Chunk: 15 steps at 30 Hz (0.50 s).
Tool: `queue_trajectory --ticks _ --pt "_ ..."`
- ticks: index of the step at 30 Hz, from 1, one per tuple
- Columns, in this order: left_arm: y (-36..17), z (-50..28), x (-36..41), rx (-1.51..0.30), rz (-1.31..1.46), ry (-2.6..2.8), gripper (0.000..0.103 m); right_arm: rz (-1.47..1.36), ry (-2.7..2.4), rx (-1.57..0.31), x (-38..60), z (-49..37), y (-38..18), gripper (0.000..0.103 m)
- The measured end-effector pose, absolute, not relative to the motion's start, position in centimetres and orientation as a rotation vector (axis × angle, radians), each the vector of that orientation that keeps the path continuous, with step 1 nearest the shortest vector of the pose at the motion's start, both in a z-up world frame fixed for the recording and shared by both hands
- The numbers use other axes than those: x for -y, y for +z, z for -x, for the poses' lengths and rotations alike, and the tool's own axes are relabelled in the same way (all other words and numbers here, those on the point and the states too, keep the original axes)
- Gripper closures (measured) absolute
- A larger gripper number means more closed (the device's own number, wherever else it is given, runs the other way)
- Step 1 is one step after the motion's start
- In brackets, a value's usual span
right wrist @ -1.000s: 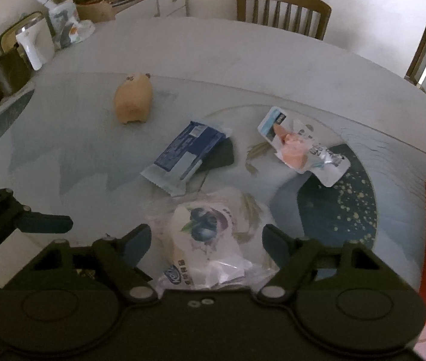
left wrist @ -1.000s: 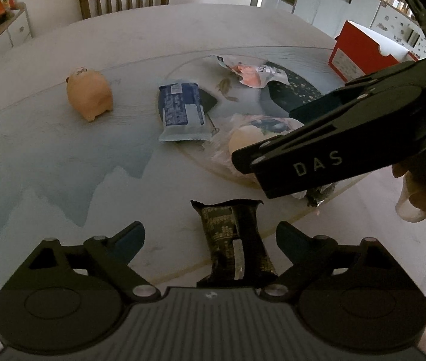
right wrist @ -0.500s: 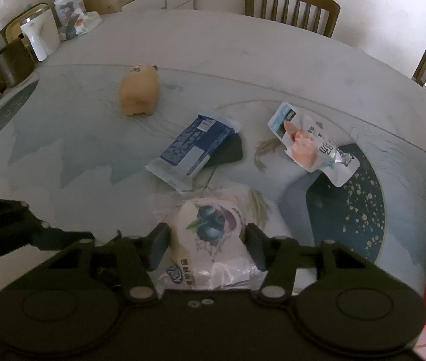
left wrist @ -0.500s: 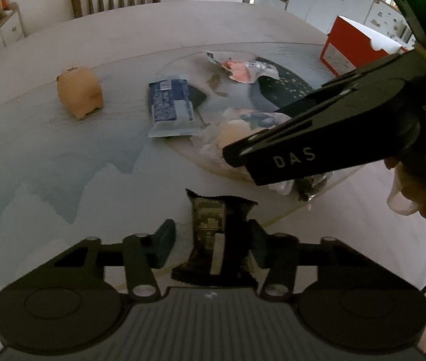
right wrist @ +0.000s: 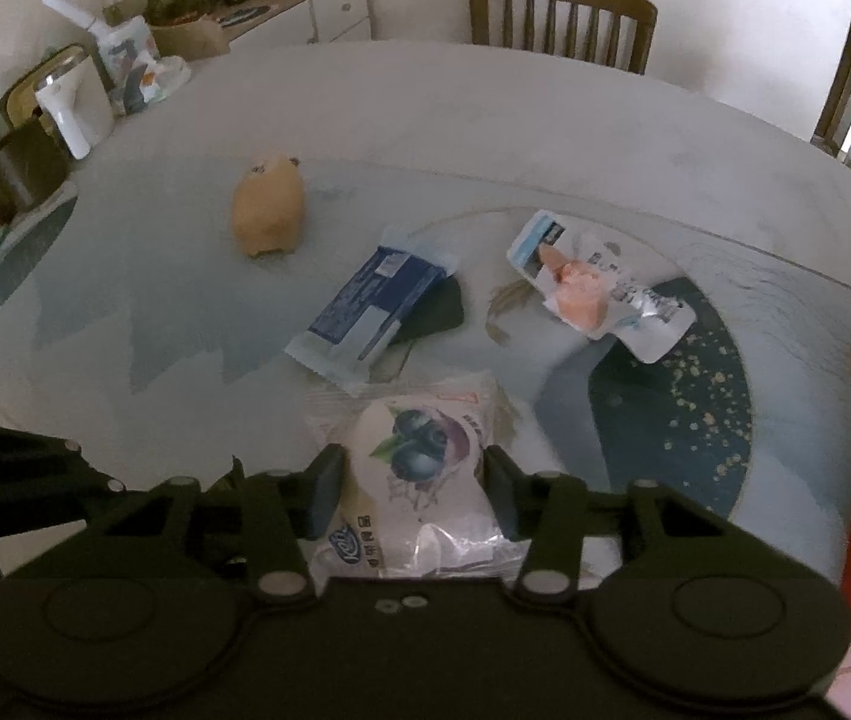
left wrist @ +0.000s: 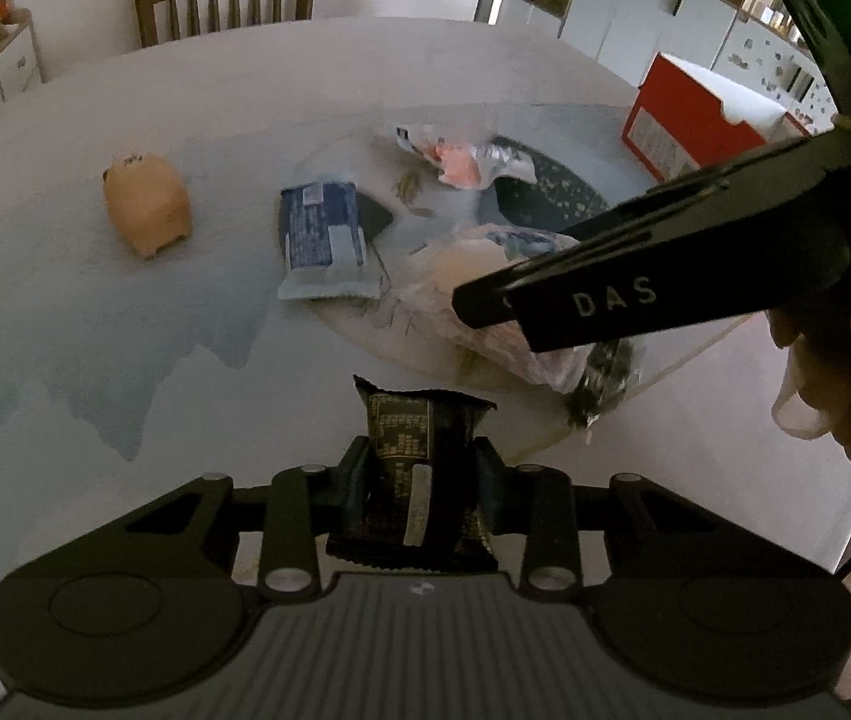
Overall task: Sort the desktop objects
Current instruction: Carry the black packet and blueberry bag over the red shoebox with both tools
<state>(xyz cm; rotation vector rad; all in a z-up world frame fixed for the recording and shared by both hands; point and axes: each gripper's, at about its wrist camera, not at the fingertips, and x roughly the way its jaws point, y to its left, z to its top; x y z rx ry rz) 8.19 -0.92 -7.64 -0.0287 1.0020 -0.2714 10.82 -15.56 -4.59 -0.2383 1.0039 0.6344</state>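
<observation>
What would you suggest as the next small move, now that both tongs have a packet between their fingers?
Probably lift both straight up a little. The left tongs are shut on the dark snack bar, and the right tongs grip the blueberry packet, yet both packets seem to lie on the table.

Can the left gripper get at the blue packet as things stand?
Probably not yet: the left gripper is shut on the dark snack bar. The path to the blue packet looks open, once it lets go.
</observation>
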Motion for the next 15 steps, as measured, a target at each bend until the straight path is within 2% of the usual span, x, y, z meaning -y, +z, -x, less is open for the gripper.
queue_trajectory --ticks 15 --pt "-5.6 -8.8 1.9 -0.970 0.025 -0.275 0.069 0.196 0.631 -0.961 18.1 -10.6 -2.4 0.055"
